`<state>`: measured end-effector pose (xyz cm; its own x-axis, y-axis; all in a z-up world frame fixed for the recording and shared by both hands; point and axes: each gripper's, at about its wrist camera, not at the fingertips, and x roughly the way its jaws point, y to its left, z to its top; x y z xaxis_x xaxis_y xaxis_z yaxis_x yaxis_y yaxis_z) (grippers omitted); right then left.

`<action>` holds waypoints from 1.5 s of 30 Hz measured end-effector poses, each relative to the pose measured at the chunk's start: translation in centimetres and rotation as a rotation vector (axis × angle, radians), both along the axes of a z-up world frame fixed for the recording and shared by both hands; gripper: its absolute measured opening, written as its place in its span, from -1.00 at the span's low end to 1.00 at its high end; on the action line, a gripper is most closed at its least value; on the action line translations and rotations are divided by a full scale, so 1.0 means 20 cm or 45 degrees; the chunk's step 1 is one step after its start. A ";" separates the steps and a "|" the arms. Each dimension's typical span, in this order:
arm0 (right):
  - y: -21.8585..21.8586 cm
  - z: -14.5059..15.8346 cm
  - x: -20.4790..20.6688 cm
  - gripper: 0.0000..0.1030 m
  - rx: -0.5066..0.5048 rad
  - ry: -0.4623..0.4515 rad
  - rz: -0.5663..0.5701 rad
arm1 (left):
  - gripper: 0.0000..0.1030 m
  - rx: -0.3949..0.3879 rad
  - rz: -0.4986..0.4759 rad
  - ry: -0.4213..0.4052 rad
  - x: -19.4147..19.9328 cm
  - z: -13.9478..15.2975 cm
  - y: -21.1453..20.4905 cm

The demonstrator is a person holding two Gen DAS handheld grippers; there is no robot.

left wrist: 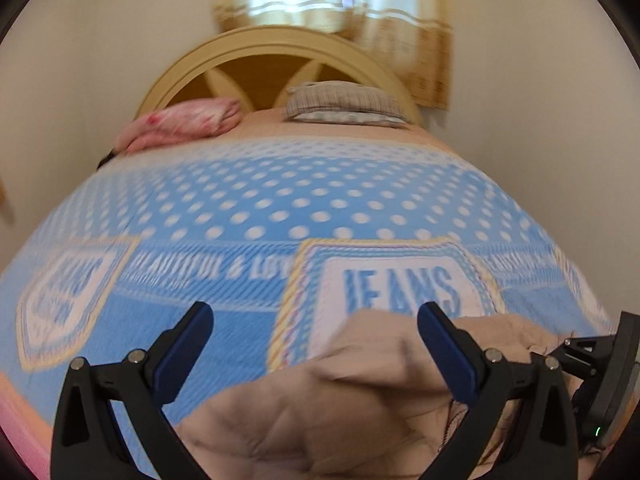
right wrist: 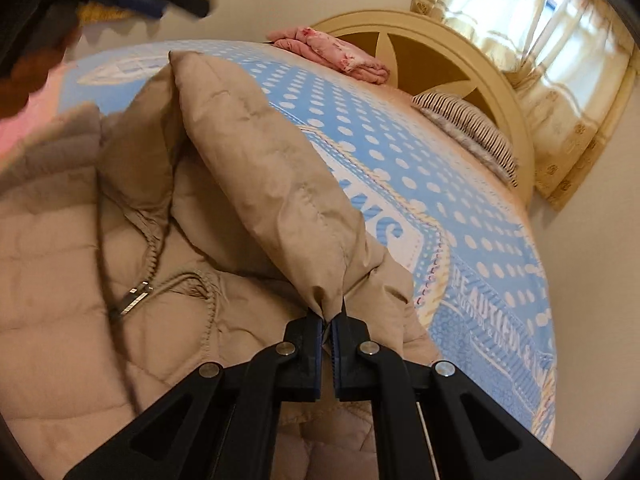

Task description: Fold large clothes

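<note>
A beige padded jacket (right wrist: 80,260) lies on the blue dotted bedspread (right wrist: 360,128), zip side up. My right gripper (right wrist: 329,320) is shut on the cuff end of the jacket's sleeve (right wrist: 272,168) and holds it lifted over the body of the jacket. In the left wrist view my left gripper (left wrist: 316,320) is open and empty, hovering over the jacket (left wrist: 320,408) near the front edge of the bedspread (left wrist: 280,200). The right gripper's body (left wrist: 608,372) shows at the right edge of that view.
A pink folded cloth (left wrist: 180,124) and a striped pillow (left wrist: 344,104) lie by the cream headboard (left wrist: 276,44). A curtained window (right wrist: 540,40) is behind the bed. Walls close in on both sides.
</note>
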<state>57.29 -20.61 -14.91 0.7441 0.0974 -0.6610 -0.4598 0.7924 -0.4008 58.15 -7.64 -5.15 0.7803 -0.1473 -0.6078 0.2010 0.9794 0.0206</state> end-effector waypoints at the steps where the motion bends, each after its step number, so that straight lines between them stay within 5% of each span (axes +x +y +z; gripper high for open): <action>1: 0.01 -0.01 -0.02 -0.96 -0.018 -0.017 0.026 | 1.00 0.041 0.018 -0.007 0.02 -0.01 -0.02; 5: 0.03 -0.05 -0.04 -0.96 -0.100 -0.028 0.069 | 1.00 0.195 0.079 0.058 0.08 -0.16 -0.06; 10: -0.02 -0.05 0.01 -0.96 -0.022 0.017 0.026 | 1.00 0.315 0.098 0.241 0.12 -0.49 -0.02; 16: -0.01 -0.05 0.02 -0.93 -0.021 0.118 0.003 | 1.00 0.261 0.095 0.313 0.13 -0.58 -0.01; 17: -0.04 -0.01 0.03 -0.89 0.031 0.152 -0.006 | 1.00 0.263 0.095 0.310 0.13 -0.58 0.00; 21: -0.14 0.21 -0.02 -0.22 0.325 0.212 -0.046 | 1.00 0.233 0.095 0.318 0.13 -0.59 0.01; 24: -0.17 0.33 0.02 -0.22 0.544 0.171 -0.218 | 1.00 0.246 0.094 0.312 0.12 -0.60 -0.01; 28: -0.14 0.18 0.20 -0.26 0.620 0.211 -0.416 | 1.00 0.227 0.126 0.283 0.11 -0.55 0.00; 32: -0.18 -0.07 0.25 -0.29 0.697 0.327 -0.495 | 1.00 0.050 0.127 0.100 0.00 -0.28 0.02; 35: -0.20 -0.09 0.23 -0.29 0.746 0.314 -0.496 | 1.00 -0.052 0.042 0.107 0.00 -0.20 -0.09; 41: -0.23 -0.12 0.23 -0.32 0.787 0.323 -0.525 | 1.00 0.067 0.085 0.294 0.12 -0.51 -0.24; 45: -0.24 -0.16 0.22 -0.32 0.825 0.327 -0.521 | 1.00 -0.008 0.109 0.318 0.13 -0.57 -0.20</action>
<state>61.79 -25.49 -18.19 0.6360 0.2728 -0.7218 -0.0984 0.9565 0.2748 60.82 -11.55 -16.59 0.6159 -0.0919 -0.7824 0.1154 0.9930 -0.0257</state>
